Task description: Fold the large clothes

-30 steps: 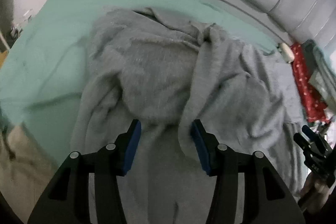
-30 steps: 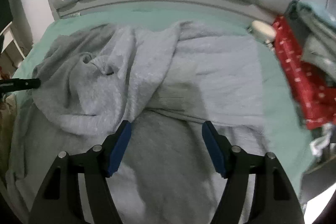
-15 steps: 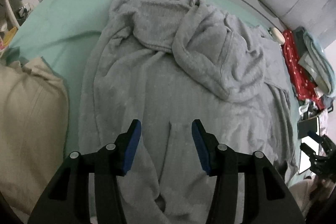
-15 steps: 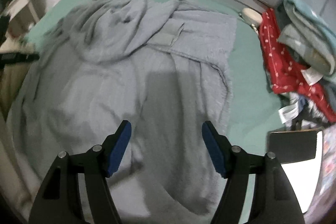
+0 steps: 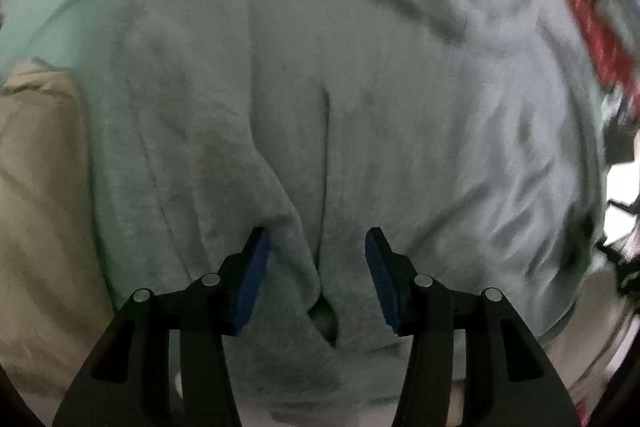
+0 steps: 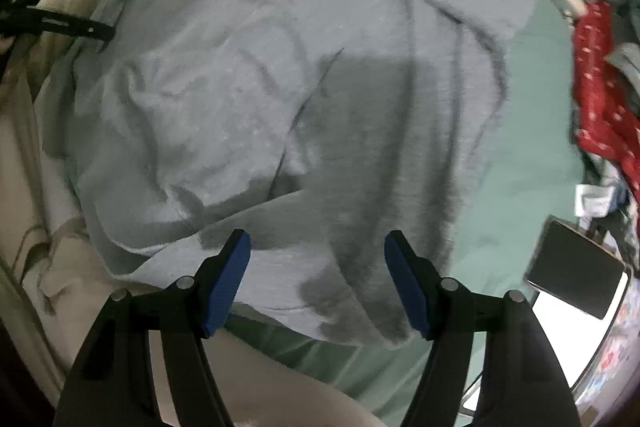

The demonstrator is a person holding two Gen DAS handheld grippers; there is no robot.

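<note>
Bed: mint-green sheet (image 6: 532,131), bare at right of the right wrist frame.
Robe: grey robe (image 6: 280,87) spread across the centre.
Blanket: beige blanket (image 5: 36,187) at left edge.
Clothes: red cloth (image 6: 600,75) at right edge.

A bed with a mint-green sheet (image 6: 532,131) fills the room's middle. A beige blanket (image 5: 36,187) lies along its left side, a red patterned cloth (image 6: 600,99) at its right. Lighting is dim.

left gripper (image 5: 316,251) – black, blue pads | right gripper (image 6: 317,253) – same, silver screws
</note>
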